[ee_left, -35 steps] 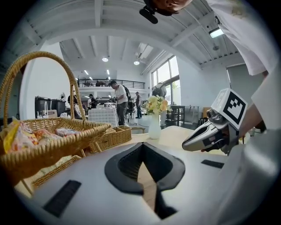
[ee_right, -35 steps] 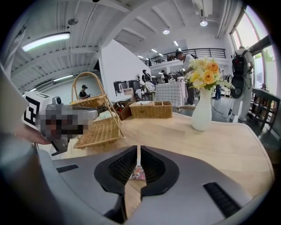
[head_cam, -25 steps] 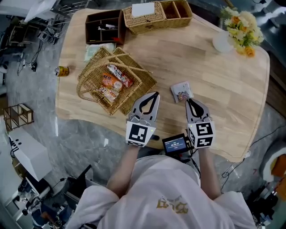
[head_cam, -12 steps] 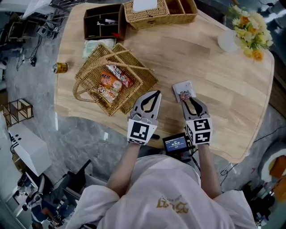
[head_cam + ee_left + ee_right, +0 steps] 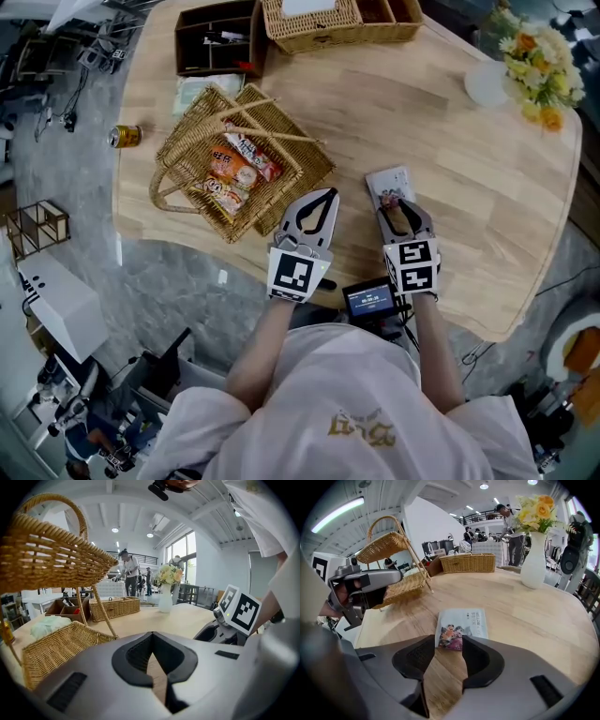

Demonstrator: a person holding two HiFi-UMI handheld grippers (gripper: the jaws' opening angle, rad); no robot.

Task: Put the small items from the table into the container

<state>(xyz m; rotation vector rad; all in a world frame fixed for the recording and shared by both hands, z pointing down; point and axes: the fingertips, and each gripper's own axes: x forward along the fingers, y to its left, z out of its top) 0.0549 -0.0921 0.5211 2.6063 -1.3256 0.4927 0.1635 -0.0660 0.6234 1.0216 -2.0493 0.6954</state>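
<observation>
From the head view, a white vase (image 5: 485, 84) holding yellow and white flowers (image 5: 536, 66) stood at about 1 o'clock. A pale woven tray (image 5: 319, 23) with compartments sat at 12 o'clock, with a dark wooden organiser (image 5: 217, 47) just beside it at 11 o'clock. On the grey marbled floor (image 5: 178, 281), a small open wooden rack (image 5: 36, 230) stood at 9 o'clock and a white box (image 5: 61, 314) at 8 o'clock. Cables (image 5: 56, 117) lay at 10 o'clock. In the left gripper view, people (image 5: 130, 571) stood far back at 12 o'clock under ceiling lights (image 5: 115, 529).
</observation>
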